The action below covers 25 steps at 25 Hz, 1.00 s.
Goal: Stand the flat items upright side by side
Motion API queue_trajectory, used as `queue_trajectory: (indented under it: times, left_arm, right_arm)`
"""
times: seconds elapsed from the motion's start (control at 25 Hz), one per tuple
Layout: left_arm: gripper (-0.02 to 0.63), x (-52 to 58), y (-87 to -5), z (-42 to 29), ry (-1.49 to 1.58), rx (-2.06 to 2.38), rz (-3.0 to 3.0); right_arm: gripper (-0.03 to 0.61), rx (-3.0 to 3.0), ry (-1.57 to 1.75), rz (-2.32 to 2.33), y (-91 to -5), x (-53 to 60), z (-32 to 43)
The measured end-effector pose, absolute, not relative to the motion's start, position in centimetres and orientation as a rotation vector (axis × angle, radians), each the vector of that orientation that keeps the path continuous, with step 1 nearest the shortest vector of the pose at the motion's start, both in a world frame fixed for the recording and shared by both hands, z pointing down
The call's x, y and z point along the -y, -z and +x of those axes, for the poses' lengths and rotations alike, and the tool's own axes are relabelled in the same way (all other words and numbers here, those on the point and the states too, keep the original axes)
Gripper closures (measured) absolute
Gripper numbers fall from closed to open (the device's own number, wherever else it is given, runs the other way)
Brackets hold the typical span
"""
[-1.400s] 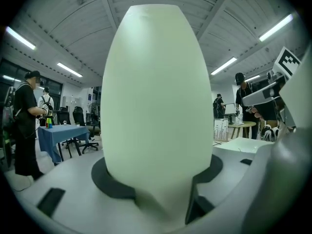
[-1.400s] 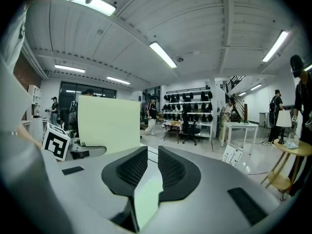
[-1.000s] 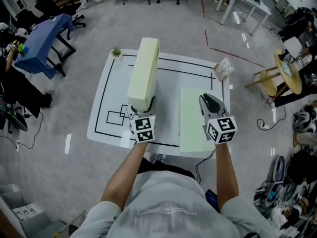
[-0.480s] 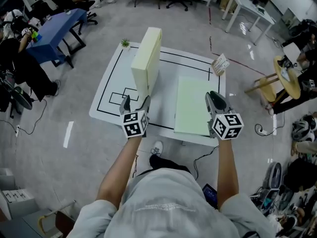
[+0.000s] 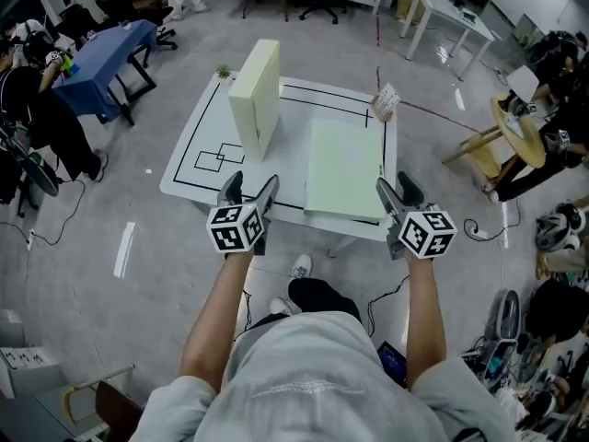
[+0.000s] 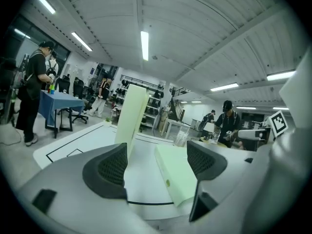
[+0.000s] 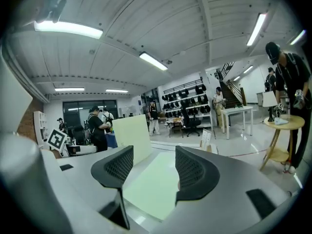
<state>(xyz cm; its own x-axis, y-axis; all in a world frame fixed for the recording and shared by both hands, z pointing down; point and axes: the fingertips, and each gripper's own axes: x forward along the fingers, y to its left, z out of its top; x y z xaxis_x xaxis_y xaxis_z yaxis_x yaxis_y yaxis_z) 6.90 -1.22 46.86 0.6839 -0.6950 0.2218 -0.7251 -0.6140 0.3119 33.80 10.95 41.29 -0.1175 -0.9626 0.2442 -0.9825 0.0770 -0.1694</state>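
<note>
A thick cream slab (image 5: 256,95) stands upright on the far left of the white table (image 5: 189,159). It also shows in the left gripper view (image 6: 130,113) and the right gripper view (image 7: 130,138). A pale green slab (image 5: 343,168) lies flat on the table's right half (image 6: 175,172) (image 7: 151,182). My left gripper (image 5: 250,190) hovers open at the table's near edge, with nothing between its jaws (image 6: 158,162). My right gripper (image 5: 398,191) is by the green slab's near right corner. Its jaws are opening, and no pad touches the slab (image 7: 153,167).
A tiny potted plant (image 5: 224,71) sits at the table's far left corner, a small card stand (image 5: 385,102) at the far right corner. A blue table (image 5: 101,53) stands to the left, a round wooden stool (image 5: 511,136) to the right. People stand around the room.
Both grippers have drawn back from the slabs to the table's near edge. The left one has left the upright cream slab standing alone. The right one's jaws have spread.
</note>
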Motion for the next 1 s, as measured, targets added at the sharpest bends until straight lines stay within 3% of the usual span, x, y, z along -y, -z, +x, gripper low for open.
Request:
queue_trajectory:
  times: [0.12,0.32,0.6,1.0]
  left_arm:
    - [0.233,-0.2,-47.1,8.8,-0.119,1.006,2.529]
    - [0.233,-0.8,-49.5,13.0,-0.209,0.828,2.507]
    - [0.232,0.8,-55.1,19.6,-0.346,0.679,2.396]
    - [0.216,5.5,-61.6,23.8,-0.442,0.649,2.216]
  right_arm:
    - [0.258,2.303,-0.558,2.036,-42.4,-12.0,34.4]
    - [0.223,2.356,-0.769,2.036,-45.2,-11.9,36.9]
    - [0.207,2.386,-1.05,1.93,-50.5,-8.4,40.9]
    - [0.19,2.304,-1.388,1.81,-59.4,-2.3,44.1]
